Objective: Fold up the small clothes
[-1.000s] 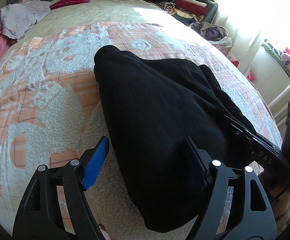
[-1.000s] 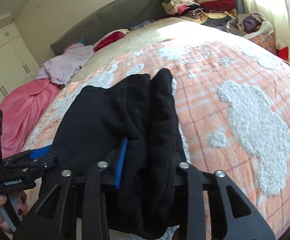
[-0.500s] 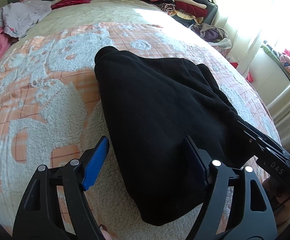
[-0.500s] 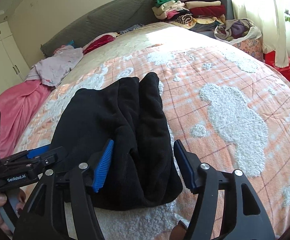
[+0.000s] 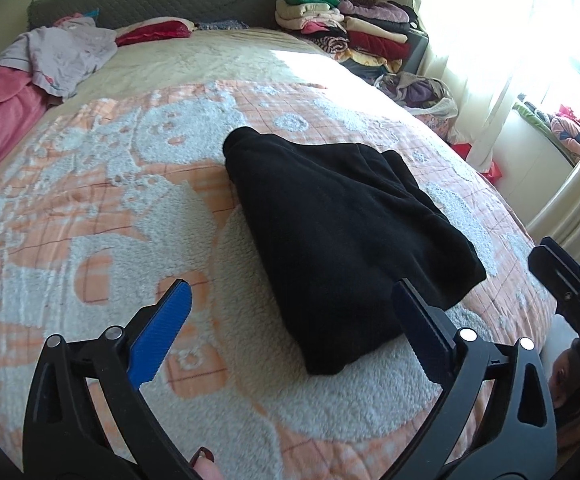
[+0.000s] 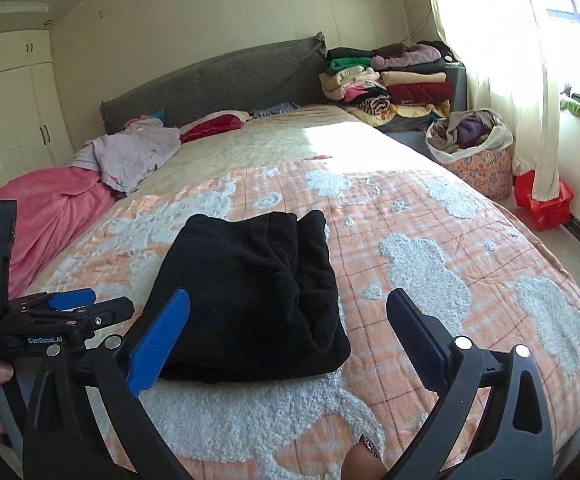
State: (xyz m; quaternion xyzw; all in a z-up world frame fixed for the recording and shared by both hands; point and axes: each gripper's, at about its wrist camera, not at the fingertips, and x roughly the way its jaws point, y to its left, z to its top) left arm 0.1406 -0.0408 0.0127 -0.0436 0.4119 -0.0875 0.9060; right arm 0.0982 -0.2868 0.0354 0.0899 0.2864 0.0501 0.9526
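Observation:
A folded black fleece garment (image 5: 342, 236) lies on the orange and white bed blanket (image 5: 90, 208); it also shows in the right wrist view (image 6: 250, 296). My left gripper (image 5: 290, 320) is open and empty, held above the blanket just short of the garment's near edge. My right gripper (image 6: 290, 328) is open and empty, raised in front of the garment and apart from it. The left gripper also shows at the left of the right wrist view (image 6: 70, 304), and the right gripper's body at the right edge of the left wrist view (image 5: 570, 280).
A lilac garment (image 6: 130, 152) and a pink blanket (image 6: 46, 208) lie at the far left of the bed. A stack of folded clothes (image 6: 390, 76) stands by the grey headboard (image 6: 210, 76). A floral laundry basket (image 6: 474, 152) and a red box (image 6: 546, 200) sit on the floor at right.
My right gripper opened, let go of the black garment and drew back and up. My left gripper also pulled back from the garment, which now lies folded and free.

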